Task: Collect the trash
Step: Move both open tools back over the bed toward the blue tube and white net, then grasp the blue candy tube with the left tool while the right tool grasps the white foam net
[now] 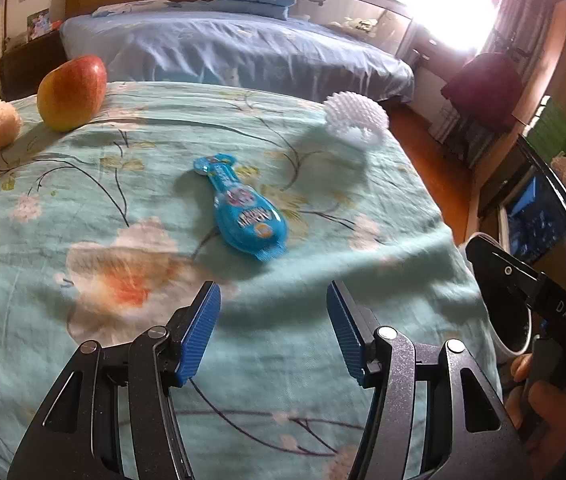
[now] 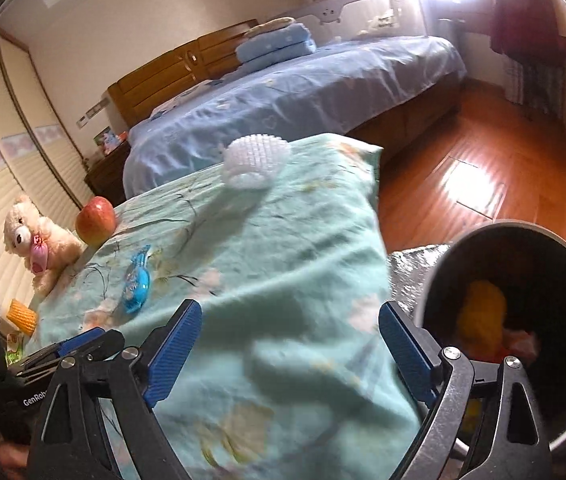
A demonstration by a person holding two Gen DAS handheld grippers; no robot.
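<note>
lying flat in the middle of the desk, on a soft teal cloth [image 1: 323, 360] with printed flowers, is a shiny blue wrapper [image 1: 241, 212] shaped like a bowling pin; its writing is too blurry to read. a white spiky foam net [image 1: 357, 122] sits near the far edge, a smooth red and yellow apple [image 1: 71, 92] at the far left corner, next to a fluffy cream teddy bear [image 2: 39, 240]. beside the desk stands a round dark bin [image 2: 523, 260] with yellow and red trash inside. the left gripper [image 1: 273, 332] has ribbed blue fingers [image 1: 203, 332], released, holding nothing. the right gripper [image 2: 295, 356] is spread wide, empty too. "das" shows on its black body, "genrob" on the left one.
</note>
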